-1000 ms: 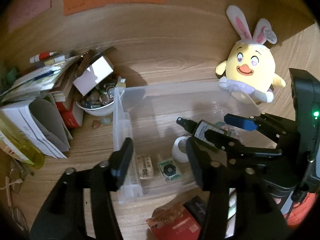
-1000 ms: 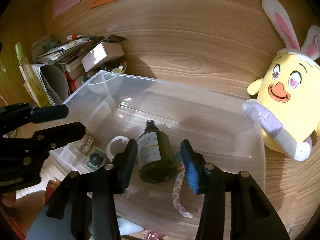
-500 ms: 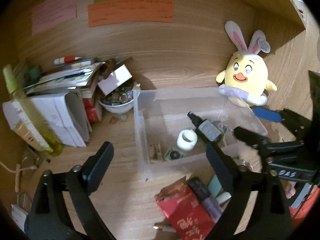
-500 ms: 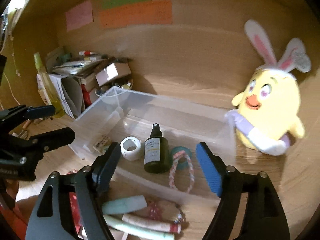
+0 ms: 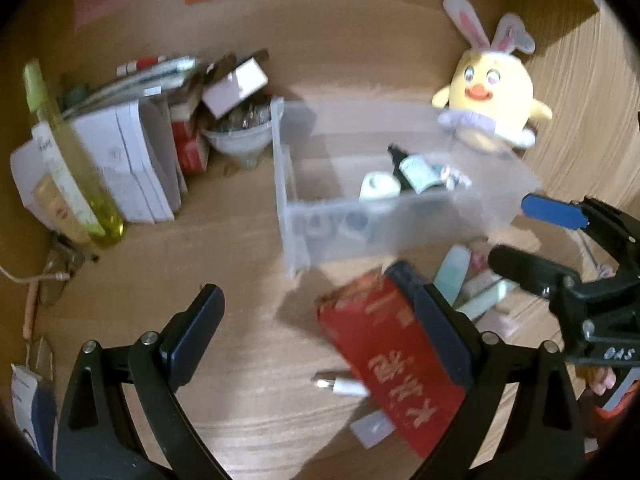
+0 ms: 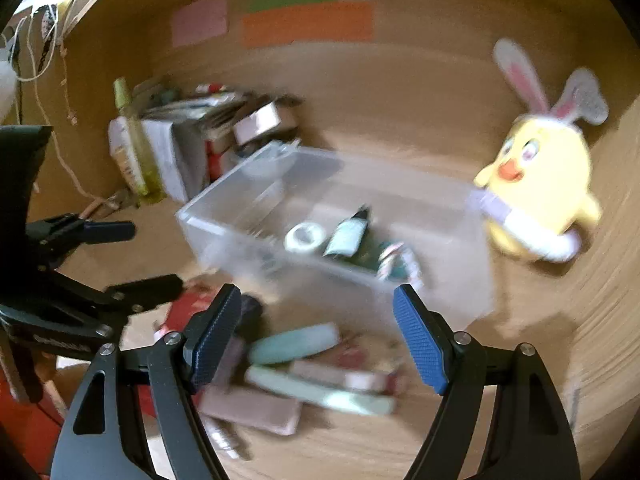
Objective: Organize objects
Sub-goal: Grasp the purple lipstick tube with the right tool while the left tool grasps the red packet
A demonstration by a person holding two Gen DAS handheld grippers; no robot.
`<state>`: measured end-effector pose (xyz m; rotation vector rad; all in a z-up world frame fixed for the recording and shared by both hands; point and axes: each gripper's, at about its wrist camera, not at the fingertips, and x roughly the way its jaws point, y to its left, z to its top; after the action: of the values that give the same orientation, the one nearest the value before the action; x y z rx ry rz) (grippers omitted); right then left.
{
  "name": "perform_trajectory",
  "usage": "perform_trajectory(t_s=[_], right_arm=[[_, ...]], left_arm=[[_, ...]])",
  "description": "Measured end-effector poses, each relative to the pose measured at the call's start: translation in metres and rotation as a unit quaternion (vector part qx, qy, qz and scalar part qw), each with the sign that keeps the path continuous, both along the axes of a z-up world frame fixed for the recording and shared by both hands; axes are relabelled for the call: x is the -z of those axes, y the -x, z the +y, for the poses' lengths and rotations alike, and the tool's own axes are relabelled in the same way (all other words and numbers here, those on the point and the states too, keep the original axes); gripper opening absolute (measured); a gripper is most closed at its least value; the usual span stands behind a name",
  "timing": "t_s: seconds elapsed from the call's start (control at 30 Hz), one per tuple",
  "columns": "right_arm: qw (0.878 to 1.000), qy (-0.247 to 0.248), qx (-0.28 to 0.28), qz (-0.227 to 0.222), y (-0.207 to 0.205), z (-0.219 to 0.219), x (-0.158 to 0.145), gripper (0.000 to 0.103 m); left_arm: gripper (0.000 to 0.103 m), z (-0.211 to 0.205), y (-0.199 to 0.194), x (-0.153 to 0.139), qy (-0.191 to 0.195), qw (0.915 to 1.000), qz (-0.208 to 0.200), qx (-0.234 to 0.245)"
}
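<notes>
A clear plastic bin (image 5: 384, 224) (image 6: 440, 296) stands on the wooden desk. Inside lie a dark spray bottle (image 5: 412, 166) (image 6: 348, 236), a white tape roll (image 5: 378, 184) (image 6: 305, 237) and a braided band (image 6: 396, 260). In front of the bin lie a red packet (image 5: 396, 364), pale green tubes (image 6: 296, 344) and pinkish sticks (image 6: 248, 408). My left gripper (image 5: 320, 340) is open above the desk, the red packet by its right finger. My right gripper (image 6: 316, 340) is open over the tubes, nothing between its pads. Each gripper shows at the other view's edge.
A yellow chick plush with rabbit ears (image 5: 490, 92) (image 6: 540, 184) sits right of the bin. At the left stand books and papers (image 5: 132, 152), a yellow-green bottle (image 5: 68, 160), a bowl of small things (image 5: 236, 136) and a white box (image 5: 236, 84). A white plug (image 5: 340, 386) lies near the packet.
Both grippers have pulled back out of the bin and opened wider. The bottle stays lying in the bin. The packet and tubes in front of the bin have come into view.
</notes>
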<state>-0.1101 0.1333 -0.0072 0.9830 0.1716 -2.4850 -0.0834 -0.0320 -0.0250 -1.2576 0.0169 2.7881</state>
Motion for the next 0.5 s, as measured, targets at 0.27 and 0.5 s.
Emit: perform_trajectory(t_s=[0.27, 0.5], right_arm=[[0.996, 0.001, -0.043, -0.074, 0.006, -0.025, 0.034, 0.039], [0.994, -0.014, -0.062, -0.092, 0.007, -0.042, 0.044, 0.031]], left_arm=[[0.097, -0.019, -0.010, 0.022, -0.021, 0.9992, -0.027, -0.023], [0.097, -0.021, -0.011, 0.027, -0.028, 0.9991, -0.028, -0.017]])
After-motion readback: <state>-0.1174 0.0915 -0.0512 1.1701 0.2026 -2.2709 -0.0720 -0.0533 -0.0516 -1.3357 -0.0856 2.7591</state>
